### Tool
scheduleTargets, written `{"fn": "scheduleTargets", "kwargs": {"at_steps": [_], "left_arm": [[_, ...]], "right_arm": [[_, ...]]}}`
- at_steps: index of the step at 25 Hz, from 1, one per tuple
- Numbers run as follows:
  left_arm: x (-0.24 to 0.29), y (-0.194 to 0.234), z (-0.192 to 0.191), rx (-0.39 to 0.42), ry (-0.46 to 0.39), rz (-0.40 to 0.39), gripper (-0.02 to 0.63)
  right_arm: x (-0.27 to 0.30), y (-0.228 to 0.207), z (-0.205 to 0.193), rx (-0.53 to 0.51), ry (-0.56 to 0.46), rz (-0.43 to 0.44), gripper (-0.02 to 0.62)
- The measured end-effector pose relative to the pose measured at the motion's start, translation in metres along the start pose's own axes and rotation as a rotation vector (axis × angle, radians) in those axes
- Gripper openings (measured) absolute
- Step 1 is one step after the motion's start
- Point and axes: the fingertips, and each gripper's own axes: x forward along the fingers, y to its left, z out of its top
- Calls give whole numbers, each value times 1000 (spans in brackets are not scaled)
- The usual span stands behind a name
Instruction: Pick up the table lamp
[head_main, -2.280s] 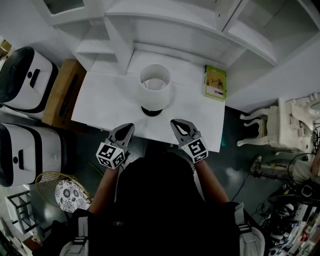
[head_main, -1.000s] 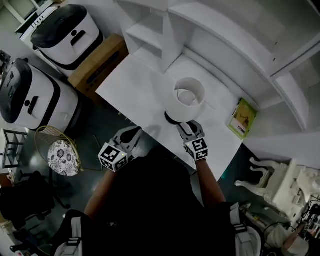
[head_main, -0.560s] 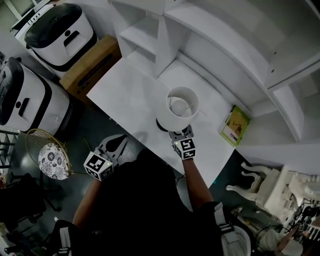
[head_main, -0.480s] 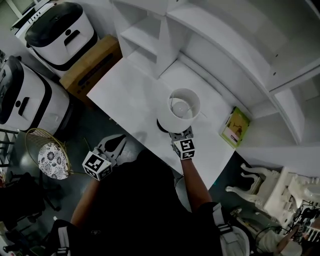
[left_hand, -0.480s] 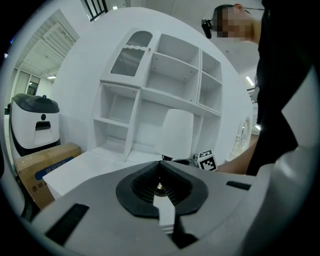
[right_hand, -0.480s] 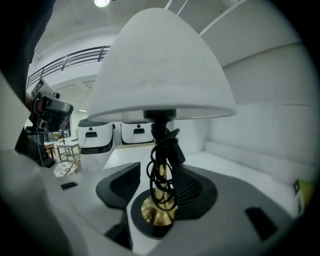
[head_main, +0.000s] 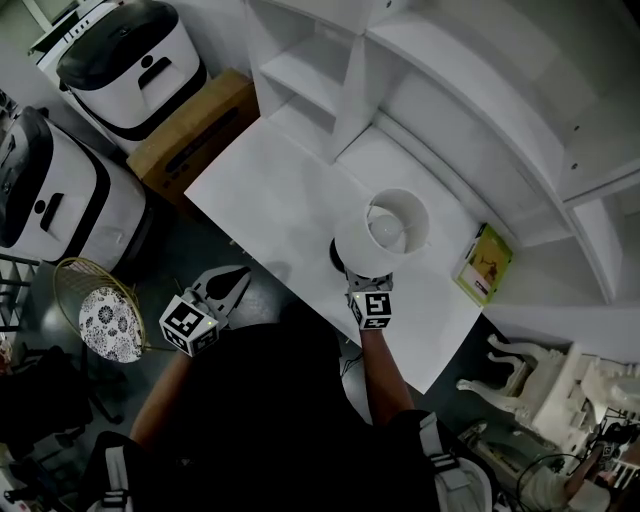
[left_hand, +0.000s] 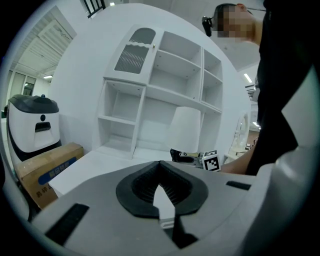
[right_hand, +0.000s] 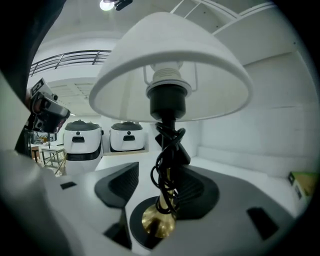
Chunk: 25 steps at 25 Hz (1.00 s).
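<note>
Lamp (head_main: 385, 235) stem (right_hand: 167, 150) stands upright between right gripper's (right_hand: 161, 186) fingers, which are spreading, not pinching. Left gripper (head_main: 228, 285) well apart, off counter's (head_main: 270, 190) near edge, fingers pressed together. Right is nearer.

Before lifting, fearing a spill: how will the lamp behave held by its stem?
The lamp looks top-heavy, wide shade on thin stem, so it may tilt. Cord wound round the stem could let a grip slip.
</note>
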Motion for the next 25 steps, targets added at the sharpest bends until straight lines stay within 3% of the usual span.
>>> {"fn": "scheduleTargets", "kwargs": {"at_steps": [8, 12, 17, 21, 25], "left_arm": [[8, 10, -1, -4, 34, -42, 11], [8, 11, -2, -7, 46, -56, 11], [6, 12, -9, -4, 61, -57, 11], [-1, 14, -14, -7, 76, -45, 11], [-3, 15, -17, -2, 79, -41, 11]], "right_arm": [[-9, -7, -6, 6, 28, -235, 223], [-6, -14, -14, -11, 40, -241, 312], [17, -21, -17, -16, 52, -203, 315], [28, -27, -7, -9, 12, -195, 192], [32, -25, -6, -52, 20, -166, 153]]}}
